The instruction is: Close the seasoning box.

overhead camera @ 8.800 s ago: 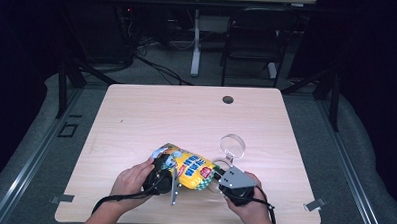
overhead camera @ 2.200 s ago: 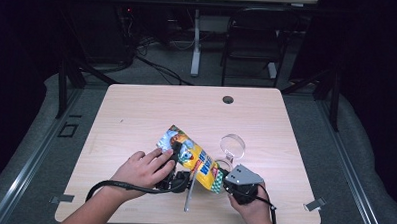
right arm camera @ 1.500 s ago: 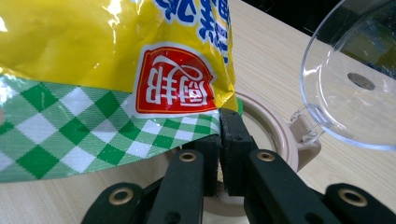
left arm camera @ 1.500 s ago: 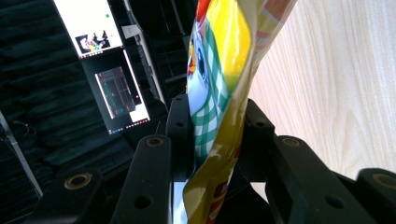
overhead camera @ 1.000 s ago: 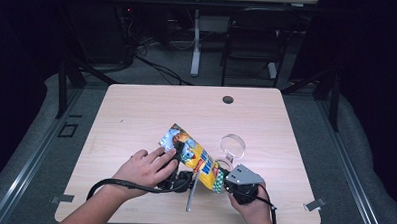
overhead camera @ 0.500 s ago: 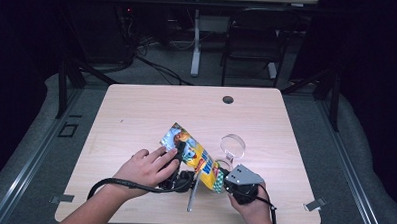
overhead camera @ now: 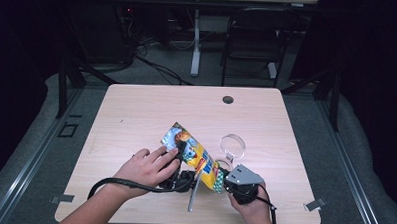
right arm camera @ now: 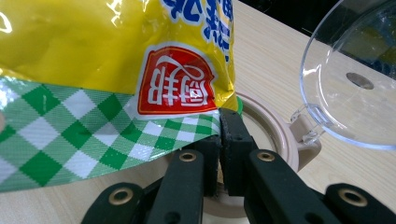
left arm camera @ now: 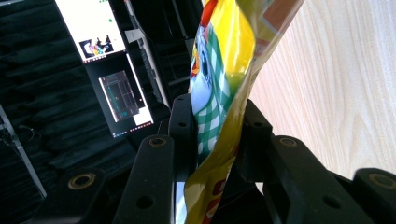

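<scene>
A yellow snack bag (overhead camera: pixel 192 153) with a green checked edge is held up over the table's front, slanting from upper left to lower right. My left gripper (overhead camera: pixel 184 180) is under the person's left hand, its jaws shut on the bag's checked edge (left arm camera: pixel 205 100). In the left gripper view, the left gripper (left arm camera: pixel 217 121) pinches the foil from both sides. My right gripper (overhead camera: pixel 229 180) holds the bag's lower right end. In the right gripper view, the right gripper (right arm camera: pixel 219 126) is shut on the checked seam, just under the bag's red logo (right arm camera: pixel 177 81).
A round beige container (right arm camera: pixel 280 140) with its clear hinged lid (right arm camera: pixel 355 79) standing open sits just behind the right gripper, lid (overhead camera: pixel 233 144) toward the table's middle. A thin grey strip (overhead camera: pixel 193 192) hangs below the bag. The table (overhead camera: pixel 151 110) has a cable hole (overhead camera: pixel 228 99) at the back.
Since the oldest frame the bag has swung from lying nearly level to slanting up toward the left, and the left hand has moved over it. Over the last second nothing visibly moved.
</scene>
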Tool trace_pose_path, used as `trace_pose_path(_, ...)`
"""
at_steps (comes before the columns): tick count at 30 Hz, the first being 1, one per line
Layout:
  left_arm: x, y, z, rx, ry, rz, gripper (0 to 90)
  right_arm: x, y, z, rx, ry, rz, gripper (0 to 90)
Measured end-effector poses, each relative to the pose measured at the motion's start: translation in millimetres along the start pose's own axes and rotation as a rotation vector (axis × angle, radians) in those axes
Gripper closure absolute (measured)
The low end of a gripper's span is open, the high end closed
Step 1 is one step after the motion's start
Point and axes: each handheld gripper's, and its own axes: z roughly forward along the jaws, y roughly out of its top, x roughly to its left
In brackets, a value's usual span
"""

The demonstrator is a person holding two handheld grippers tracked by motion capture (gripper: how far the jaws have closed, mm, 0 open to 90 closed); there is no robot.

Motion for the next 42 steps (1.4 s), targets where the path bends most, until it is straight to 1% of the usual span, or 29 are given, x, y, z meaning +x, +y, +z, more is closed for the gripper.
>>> trace_pose_path(9,-0.5,0.1,0.1,-0.002,-0.003,-0.011,72.0,0.2,-0.2,0.3,-0.002,-0.002,-0.003,87.2)
trace_pose_path(13,-0.1,0.5,-0.2,-0.005,-0.002,-0.011,72.1,-0.1,-0.3,0.3,-0.002,-0.001,-0.001,87.2)
trace_pose_path(14,0.5,0.9,-0.2,-0.013,0.008,-0.003,72.1,-0.2,-0.3,0.3,-0.002,-0.001,-0.001,87.2)
trace_pose_path(16,0.3,1.1,-0.8,-0.005,0.001,-0.007,72.2,-0.3,-0.3,0.4,-0.003,-0.001,0.0,87.1)
trace_pose_path(18,0.1,1.1,-0.7,-0.008,0.007,-0.01,72.2,-0.5,-0.3,0.4,-0.001,0.0,0.0,87.1)
trace_pose_path(19,0.7,1.2,-0.8,-0.007,0.008,-0.004,72.3,-0.5,-0.3,0.5,-0.002,0.0,0.001,87.1)
trace_pose_path(24,1.9,1.5,-1.1,-0.009,-0.003,-0.007,72.4,-0.3,-0.4,0.6,-0.003,-0.001,0.001,87.1)
trace_pose_path(25,1.6,1.5,-0.9,-0.011,-0.006,-0.013,72.4,-0.3,-0.4,0.6,-0.003,-0.002,0.001,87.1)
trace_pose_path(26,2.3,1.7,-1.0,-0.01,-0.002,-0.006,72.5,-0.3,-0.4,0.5,-0.002,-0.002,0.001,87.1)
trace_pose_path(30,2.8,1.7,-0.8,-0.012,0.001,-0.003,72.7,-0.2,-0.3,0.6,-0.002,-0.003,0.001,87.1)
trace_pose_path(31,2.5,1.6,-0.5,-0.014,0.008,-0.003,72.8,-0.2,-0.3,0.6,-0.003,-0.003,0.001,87.1)
trace_pose_path(33,2.9,1.9,-0.8,-0.012,0.0,-0.002,72.9,-0.2,-0.3,0.6,-0.002,-0.003,0.001,87.1)
trace_pose_path(34,3.3,2.0,-1.0,-0.011,0.001,0.003,73.0,-0.2,-0.3,0.6,-0.003,-0.002,0.003,87.1)
trace_pose_path(42,4.7,2.9,-2.0,-0.011,-0.002,0.003,73.3,-0.4,-0.4,0.5,-0.001,-0.001,0.004,87.1)
